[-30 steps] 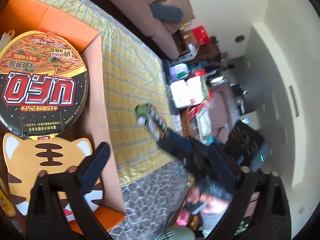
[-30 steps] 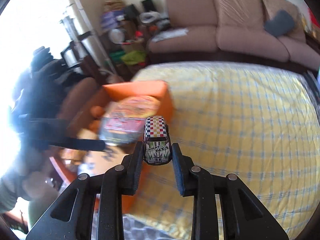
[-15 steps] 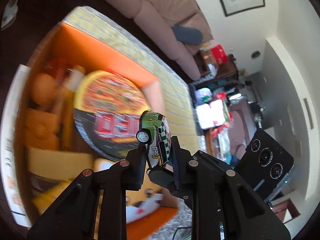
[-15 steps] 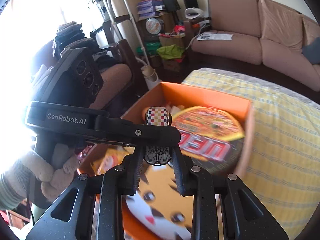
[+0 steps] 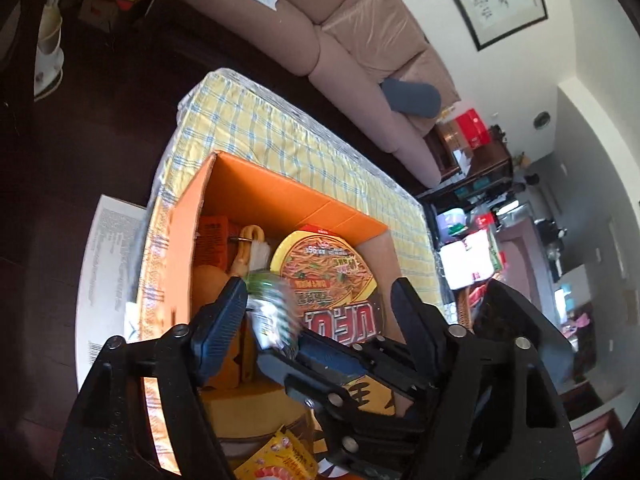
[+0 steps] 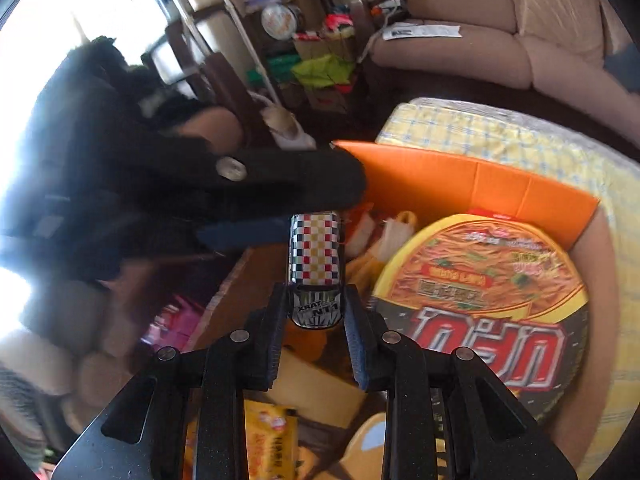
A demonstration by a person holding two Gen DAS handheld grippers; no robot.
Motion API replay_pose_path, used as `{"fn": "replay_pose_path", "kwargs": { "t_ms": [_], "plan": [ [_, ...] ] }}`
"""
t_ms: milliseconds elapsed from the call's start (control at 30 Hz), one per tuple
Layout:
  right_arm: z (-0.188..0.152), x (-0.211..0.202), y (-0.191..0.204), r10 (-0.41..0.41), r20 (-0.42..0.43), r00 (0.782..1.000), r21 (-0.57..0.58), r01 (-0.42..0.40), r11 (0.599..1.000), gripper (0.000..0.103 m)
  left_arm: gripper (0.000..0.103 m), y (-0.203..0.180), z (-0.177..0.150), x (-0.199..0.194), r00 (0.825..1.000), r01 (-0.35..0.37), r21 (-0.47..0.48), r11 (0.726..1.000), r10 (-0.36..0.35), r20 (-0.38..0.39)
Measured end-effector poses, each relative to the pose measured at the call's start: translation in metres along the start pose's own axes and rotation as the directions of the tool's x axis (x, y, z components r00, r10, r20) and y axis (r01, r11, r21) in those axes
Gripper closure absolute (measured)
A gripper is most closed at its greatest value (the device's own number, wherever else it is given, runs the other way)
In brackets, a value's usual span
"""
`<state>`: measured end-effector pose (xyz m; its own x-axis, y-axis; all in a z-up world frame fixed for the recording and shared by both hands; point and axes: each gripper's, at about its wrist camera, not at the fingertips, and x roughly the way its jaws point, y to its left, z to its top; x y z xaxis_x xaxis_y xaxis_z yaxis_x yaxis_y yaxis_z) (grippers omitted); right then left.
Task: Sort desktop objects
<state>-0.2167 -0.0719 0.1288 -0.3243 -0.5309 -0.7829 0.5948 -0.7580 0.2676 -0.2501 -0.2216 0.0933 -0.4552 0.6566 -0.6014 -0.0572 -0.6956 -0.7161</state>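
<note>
My right gripper [image 6: 316, 316] is shut on a small toy car [image 6: 315, 272] with a checkered roof, held over the orange cardboard box [image 6: 460, 178]. In the left wrist view the car [image 5: 272, 312] is a green-white blur at the tip of the right gripper's fingers, between my left gripper's wide-open fingers [image 5: 224, 324]. My left gripper [image 5: 316, 320] is open and empty above the box [image 5: 256, 188]. The box holds a round UFO noodle bowl [image 6: 480, 312], which also shows in the left wrist view [image 5: 328, 280].
The box sits on a table with a yellow checked cloth [image 5: 256, 128]. Inside it are a tiger-shaped card [image 5: 368, 396], yellow snack packets [image 6: 272, 436] and an orange ball [image 5: 208, 280]. A beige sofa [image 5: 344, 40] stands behind. A white paper [image 5: 104, 272] lies left of the table.
My left gripper has opened wide and pulled back from the car. My right gripper has carried the car lower and further over the box, still gripping it.
</note>
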Motion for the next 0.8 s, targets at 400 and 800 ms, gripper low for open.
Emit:
{"fn": "replay_pose_path", "kwargs": {
  "t_ms": [400, 800],
  "plan": [
    [-0.028, -0.054, -0.026, 0.06, 0.054, 0.997, 0.132, -0.067, 0.989, 0.033, 0.001, -0.033, -0.056, -0.067, 0.992, -0.122, 0.164, 0.979, 0.113, 0.06],
    [-0.116, -0.141, -0.06, -0.071, 0.077, 0.995, 0.192, 0.055, 0.98, 0.006, 0.0, -0.097, -0.167, -0.062, 0.945, -0.326, 0.324, 0.888, 0.316, 0.086]
  ]
}}
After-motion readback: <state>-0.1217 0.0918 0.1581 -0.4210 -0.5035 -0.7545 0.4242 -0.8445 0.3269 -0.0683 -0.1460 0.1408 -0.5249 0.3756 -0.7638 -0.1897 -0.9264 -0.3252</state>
